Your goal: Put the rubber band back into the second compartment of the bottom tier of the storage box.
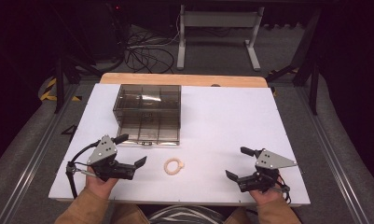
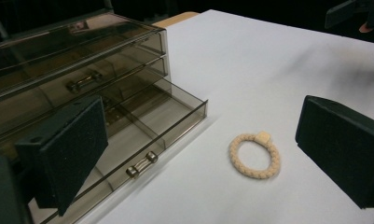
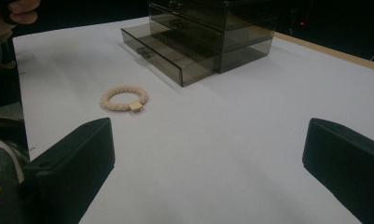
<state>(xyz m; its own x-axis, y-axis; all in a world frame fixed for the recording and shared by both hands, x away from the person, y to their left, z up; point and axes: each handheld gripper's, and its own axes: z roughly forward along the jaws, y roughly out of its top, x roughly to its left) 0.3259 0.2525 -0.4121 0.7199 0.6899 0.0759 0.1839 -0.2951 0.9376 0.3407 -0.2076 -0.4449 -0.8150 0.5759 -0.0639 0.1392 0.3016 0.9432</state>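
Currently pre-grasp, by my read: nothing held. The left claw (image 1: pixel 139 164) sits near-left on the desk (image 1: pixel 231 116), jaws spread wide, aimed right at the braided ring (image 1: pixel 174 166). The right claw (image 1: pixel 233 178) sits near-right, jaws also apart, empty, well clear of the ring.

The ring, a beige braided hair tie with a small square tag, lies flat on the desk near the front edge, between the two claws and closer to the left one. In the left gripper view it lies ahead between the jaws, apart from both.

Container: smoky clear drawer box (image 1: pixel 147 105) at far-left. The bottom drawer (image 1: pixel 148 131) is pulled out toward the near side, and the upper drawers look shut. The open drawer has dividers, and its compartments look empty as far as I can tell through the tint. The ring lies just right of and nearer than the drawer's front corner, not touching.

Next move, likely: left claw advances and drops so the jaws straddle one side of the ring, closes, lifts, then carries it far-left into an open compartment. The ring is thin and flat, so the jaws need to get low.
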